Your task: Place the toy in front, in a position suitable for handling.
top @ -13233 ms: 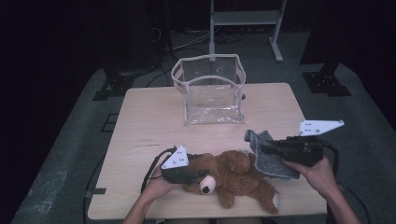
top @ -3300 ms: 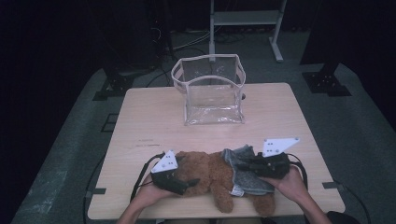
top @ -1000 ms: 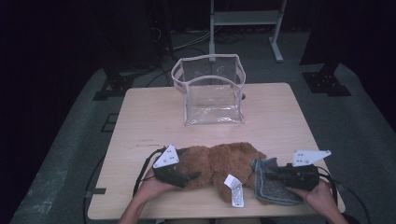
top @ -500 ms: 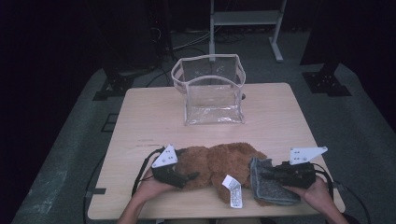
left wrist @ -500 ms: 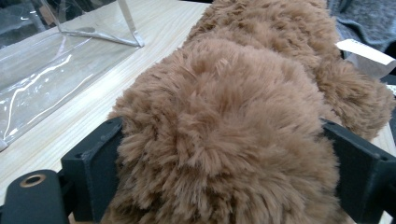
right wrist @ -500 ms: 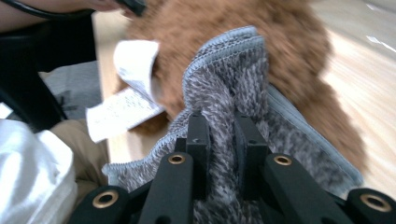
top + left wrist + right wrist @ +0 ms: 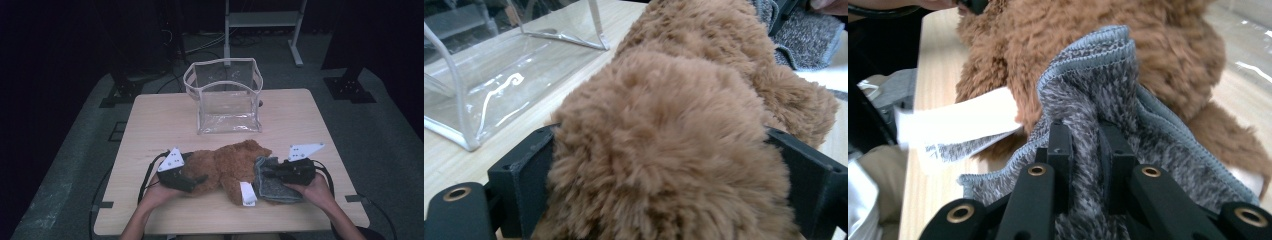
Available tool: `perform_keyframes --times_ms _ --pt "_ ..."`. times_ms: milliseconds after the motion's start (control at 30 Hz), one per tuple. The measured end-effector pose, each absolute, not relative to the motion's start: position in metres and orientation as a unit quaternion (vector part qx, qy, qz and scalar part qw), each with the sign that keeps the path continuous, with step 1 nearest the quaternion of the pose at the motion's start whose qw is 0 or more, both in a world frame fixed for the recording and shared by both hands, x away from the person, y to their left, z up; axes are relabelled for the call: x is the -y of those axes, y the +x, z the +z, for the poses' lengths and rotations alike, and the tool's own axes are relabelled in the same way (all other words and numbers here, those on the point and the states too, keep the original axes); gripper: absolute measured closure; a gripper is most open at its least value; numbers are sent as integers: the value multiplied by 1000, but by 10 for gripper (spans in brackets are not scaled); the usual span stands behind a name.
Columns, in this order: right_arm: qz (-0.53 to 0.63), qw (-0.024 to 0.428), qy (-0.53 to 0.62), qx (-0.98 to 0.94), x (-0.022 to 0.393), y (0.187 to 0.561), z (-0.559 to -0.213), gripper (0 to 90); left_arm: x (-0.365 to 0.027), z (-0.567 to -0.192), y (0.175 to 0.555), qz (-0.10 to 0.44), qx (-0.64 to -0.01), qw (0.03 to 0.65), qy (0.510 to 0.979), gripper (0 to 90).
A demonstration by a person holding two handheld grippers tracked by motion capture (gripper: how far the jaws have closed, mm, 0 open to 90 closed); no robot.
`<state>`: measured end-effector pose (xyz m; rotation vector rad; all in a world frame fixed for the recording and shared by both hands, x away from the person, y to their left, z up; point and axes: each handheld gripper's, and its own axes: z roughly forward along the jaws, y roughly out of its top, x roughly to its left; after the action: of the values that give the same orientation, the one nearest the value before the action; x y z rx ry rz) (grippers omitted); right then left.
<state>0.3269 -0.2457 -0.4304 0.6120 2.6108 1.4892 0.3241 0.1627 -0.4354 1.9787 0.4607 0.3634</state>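
Bare table (image 7: 165, 125) flanks the clear bag (image 7: 226, 100); the teddy (image 7: 230, 165) blocks its front.

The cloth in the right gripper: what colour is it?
Grey cloth, with a lighter stitched edge; clearest in the right gripper view.

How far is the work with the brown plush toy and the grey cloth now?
Done: nothing is in the clear bag yet. In hand: the left gripper clamps the brown plush toy lying on the table, and the right gripper pinches the grey cloth against the toy's side. Left: probably finishing with the cloth, perhaps bagging.
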Motion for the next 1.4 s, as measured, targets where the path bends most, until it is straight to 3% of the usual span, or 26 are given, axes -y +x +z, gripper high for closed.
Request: perform_keyframes --times_ms 300,500,700,967,1167,1400 --pt "476 31 225 -850 291 306 -432 778 -163 -438 323 143 -191 515 824 94" --pt "528 72 167 -829 248 314 -384 772 -148 -437 320 144 -167 505 834 98" --pt "513 96 151 -840 213 331 -376 773 -135 -436 316 147 -134 500 843 98" --pt "501 81 183 -842 236 324 -403 780 -143 -430 314 142 -138 512 836 64" --pt "485 90 182 -851 234 316 -392 777 -157 -436 318 109 -170 513 835 97" --pt "486 80 106 -864 161 312 -360 774 -146 -436 316 115 -159 512 836 152"
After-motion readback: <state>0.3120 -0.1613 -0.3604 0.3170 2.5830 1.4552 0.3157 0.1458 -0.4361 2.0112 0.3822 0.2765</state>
